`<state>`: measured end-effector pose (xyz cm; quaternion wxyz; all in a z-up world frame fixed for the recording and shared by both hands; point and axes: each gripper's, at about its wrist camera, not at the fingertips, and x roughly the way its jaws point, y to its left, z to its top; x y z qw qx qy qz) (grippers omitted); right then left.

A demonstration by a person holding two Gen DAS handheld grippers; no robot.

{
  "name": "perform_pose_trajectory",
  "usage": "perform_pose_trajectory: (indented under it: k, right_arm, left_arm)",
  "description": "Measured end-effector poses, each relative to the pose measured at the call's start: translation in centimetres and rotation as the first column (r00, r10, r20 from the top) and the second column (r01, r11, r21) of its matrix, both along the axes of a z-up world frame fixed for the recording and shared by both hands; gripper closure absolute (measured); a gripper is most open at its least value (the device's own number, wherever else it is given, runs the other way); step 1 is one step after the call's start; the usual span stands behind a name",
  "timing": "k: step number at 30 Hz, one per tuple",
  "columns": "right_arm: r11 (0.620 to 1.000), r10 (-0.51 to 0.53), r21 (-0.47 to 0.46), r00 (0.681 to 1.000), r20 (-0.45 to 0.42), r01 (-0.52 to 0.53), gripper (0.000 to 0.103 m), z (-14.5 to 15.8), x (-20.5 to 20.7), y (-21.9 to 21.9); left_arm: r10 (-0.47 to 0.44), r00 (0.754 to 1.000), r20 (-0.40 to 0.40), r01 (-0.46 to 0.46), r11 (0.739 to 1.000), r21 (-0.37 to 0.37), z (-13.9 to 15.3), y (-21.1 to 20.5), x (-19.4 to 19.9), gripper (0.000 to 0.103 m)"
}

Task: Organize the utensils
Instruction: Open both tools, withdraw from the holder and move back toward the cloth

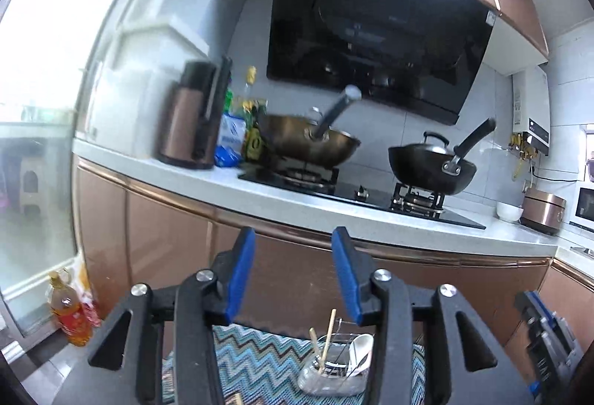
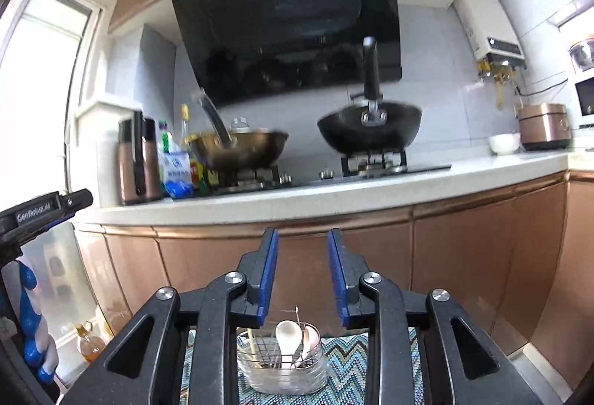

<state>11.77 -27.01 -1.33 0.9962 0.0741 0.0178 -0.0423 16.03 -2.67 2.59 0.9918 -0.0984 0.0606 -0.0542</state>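
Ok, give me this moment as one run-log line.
left gripper: open, empty | right gripper: open, empty | utensil holder: on zigzag mat, holds white spoons, chopsticks

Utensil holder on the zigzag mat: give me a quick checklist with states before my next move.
1. Left gripper empty, jaws apart: ok.
2. Right gripper empty, jaws apart: ok.
3. Utensil holder upright on the zigzag mat: ok.
4. White spoons and wooden chopsticks standing inside the holder: ok.
5. Loose utensils left on the mat: cannot tell, the gripper bodies hide most of it.
6. Both grippers clear of the holder, which sits low behind the fingers: ok.
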Motion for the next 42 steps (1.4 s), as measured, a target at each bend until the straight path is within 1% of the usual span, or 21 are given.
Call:
perform_pose_trajectory:
  k: [2,3,7,12,17,21,26,29,35,37,42]
  right_arm:
    - [1.000,0.005,0.000,1.000,0.026,-0.005,0.074,1.1,-2.3,0.2]
    - [1.000,0.009,0.001,0.999,0.033,-0.009,0.073,1.6,-2.8,0.2]
    - [1.000,0.023,0.005,0.998,0.057,-0.023,0.071,2.9,-5.7,0.6]
    - [1.000,0.030,0.004,0.998,0.059,-0.030,0.071,3.0,-8.5,0.7]
    - [0.999,0.030,-0.011,0.999,0.041,-0.030,0.070,2.6,-9.9,0.4]
    - [1.000,0.030,-0.009,0.999,0.034,-0.030,0.070,2.4,-10.6,0.1]
    - [0.999,0.035,-0.002,0.999,0.027,-0.035,0.070,2.0,-11.0,-0.3]
    - [0.999,0.042,0.003,0.999,0.006,-0.042,0.070,1.2,-10.8,-0.6]
    - [0.998,0.060,0.018,0.997,-0.041,-0.059,0.070,-0.4,-9.9,-1.1]
    - [0.998,0.067,0.019,0.996,-0.057,-0.066,0.070,-0.8,-9.6,-1.2]
    - [0.997,0.078,0.017,0.992,-0.095,-0.077,0.070,-1.8,-8.8,-1.3]
  left_arm:
    - [0.009,1.000,0.006,-0.009,1.000,0.008,0.7,1.1,-2.1,0.061]
    - [0.011,1.000,0.009,-0.011,1.000,0.008,1.0,1.8,-3.3,0.061]
    - [0.019,1.000,0.000,-0.019,1.000,-0.004,1.7,3.9,-6.0,0.061]
    - [0.040,0.999,-0.022,-0.040,0.999,-0.014,1.5,6.0,-8.3,0.061]
    - [0.063,0.997,-0.052,-0.065,0.998,-0.027,0.7,7.8,-9.8,0.061]
    - [0.073,0.993,-0.088,-0.075,0.997,-0.029,-0.1,8.6,-10.0,0.061]
    - [0.088,0.990,-0.112,-0.093,0.995,-0.043,-0.9,9.7,-10.2,0.061]
    - [0.098,0.986,-0.131,-0.105,0.993,-0.048,-1.6,10.3,-10.2,0.061]
    - [0.090,0.976,-0.198,-0.099,0.994,-0.038,-3.4,10.4,-8.8,0.061]
    - [0.077,0.969,-0.235,-0.088,0.995,-0.037,-4.3,10.2,-8.1,0.061]
    - [0.066,0.956,-0.286,-0.079,0.996,-0.033,-6.0,9.7,-6.7,0.061]
